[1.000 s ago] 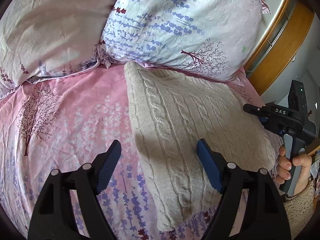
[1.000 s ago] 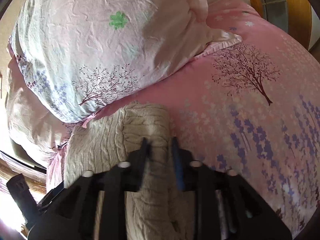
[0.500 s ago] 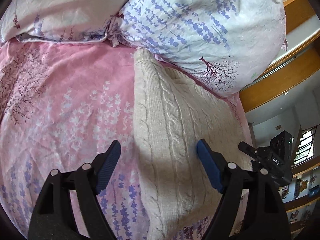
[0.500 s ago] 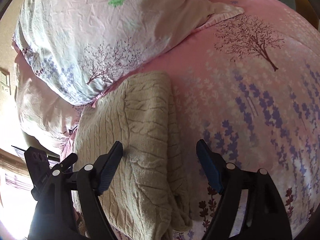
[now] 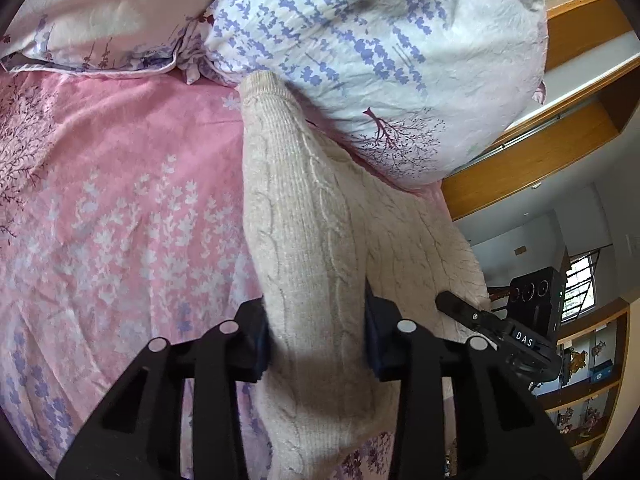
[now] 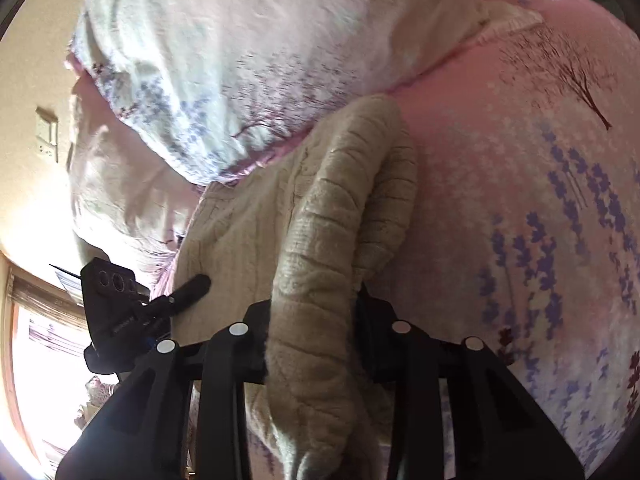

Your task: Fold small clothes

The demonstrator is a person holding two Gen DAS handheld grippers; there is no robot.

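Since half a second ago both my tongs have just been closing, and each now has a bunched ridge of the cream cable-knit sweater (image 5: 312,240) between its pads. My left tongs (image 5: 316,344) are clamped on the sweater's near edge, the knit running away toward twelve o'clock. My right tongs (image 6: 312,344) pinch the opposite edge, the fabric humped up toward one o'clock. The sweater lies on the pink floral bedsheet (image 5: 120,200), its far end touching the lavender-print pillow (image 5: 380,60) at twelve. From the left view, my right tongs show at four o'clock.
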